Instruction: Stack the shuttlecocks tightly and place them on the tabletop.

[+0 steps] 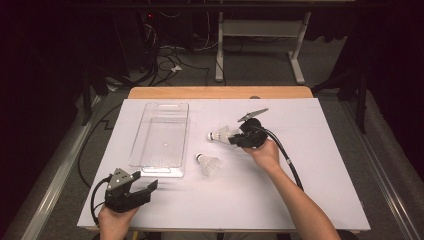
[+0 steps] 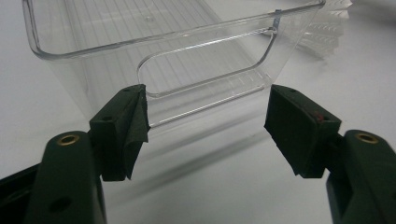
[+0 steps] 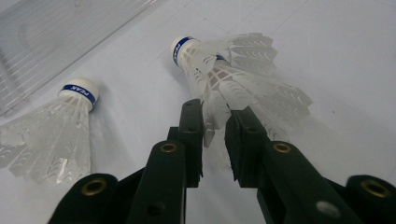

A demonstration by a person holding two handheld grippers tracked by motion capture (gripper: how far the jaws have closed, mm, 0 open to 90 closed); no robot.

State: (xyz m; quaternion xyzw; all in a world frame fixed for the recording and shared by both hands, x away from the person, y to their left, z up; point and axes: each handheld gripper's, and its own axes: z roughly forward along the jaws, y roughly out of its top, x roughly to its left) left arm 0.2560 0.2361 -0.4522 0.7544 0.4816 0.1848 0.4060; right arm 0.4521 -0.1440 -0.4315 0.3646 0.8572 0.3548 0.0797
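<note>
The white feathered shuttlecock with a blue-banded cork (image 3: 219, 70) lies on the white table sheet (image 1: 310, 190), cork pointing away from the right gripper (image 3: 215, 123), whose narrowly parted jaws straddle its feather skirt, while the left gripper (image 2: 208, 109) rests open, well apart.

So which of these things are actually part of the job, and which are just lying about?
Part of the job:
- shuttlecock with feathers between the right tool's jaws
- second shuttlecock lying on the table
- clear plastic bin
- left tool, open, facing the bin

Just lying about:
- cables on the floor
- white desk frame behind the table
</note>
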